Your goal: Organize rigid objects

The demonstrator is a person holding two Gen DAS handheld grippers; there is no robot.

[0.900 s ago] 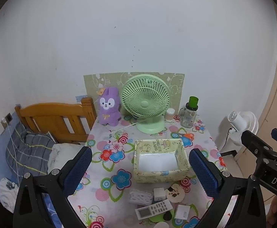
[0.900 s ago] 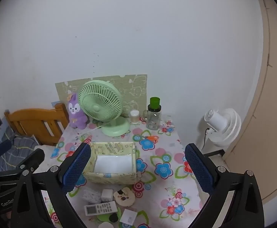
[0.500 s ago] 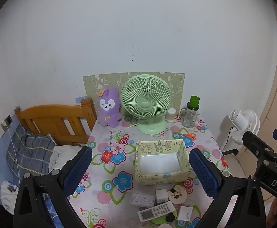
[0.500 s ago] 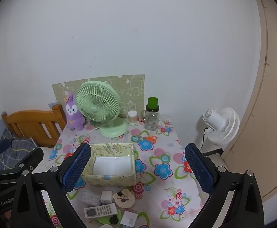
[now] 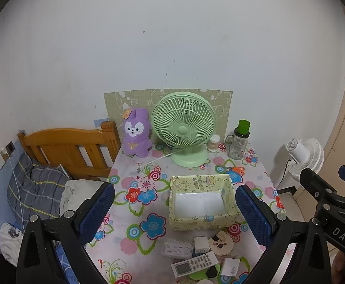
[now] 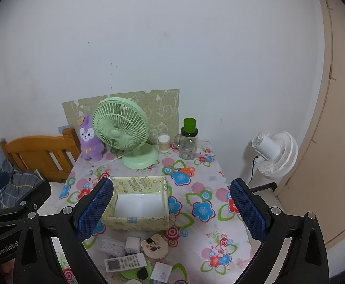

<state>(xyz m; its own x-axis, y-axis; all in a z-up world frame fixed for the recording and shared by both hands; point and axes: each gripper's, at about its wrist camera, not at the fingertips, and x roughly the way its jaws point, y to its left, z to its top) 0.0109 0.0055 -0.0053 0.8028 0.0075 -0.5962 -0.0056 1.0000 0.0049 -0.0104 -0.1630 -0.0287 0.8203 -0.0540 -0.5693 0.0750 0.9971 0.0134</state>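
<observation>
Near the front edge of the floral table (image 5: 134,215) lies a cluster of small items: a white remote (image 5: 195,264) (image 6: 125,261), a white charger cube (image 5: 201,243) (image 6: 132,243), a bear-shaped piece (image 5: 221,245) (image 6: 154,248), a clear bag of white cable (image 5: 176,248) and a white card (image 5: 230,268). Behind them stands an open yellow-green box (image 5: 203,222) (image 6: 137,222) with nothing in it. My left gripper (image 5: 174,189) and right gripper (image 6: 172,182) hover side by side above and short of the table. Both are open wide and hold nothing.
At the back stand a green desk fan (image 5: 184,127), a purple plush (image 5: 135,133), a green-lidded jar (image 5: 240,139) and a small cup (image 5: 214,143). Orange scissors (image 5: 235,169) lie behind the box. A wooden headboard (image 5: 68,146) is at the left, a white floor fan (image 5: 305,156) at the right.
Both views have drifted only slightly. The jaws stay wide apart and nothing on the table has moved.
</observation>
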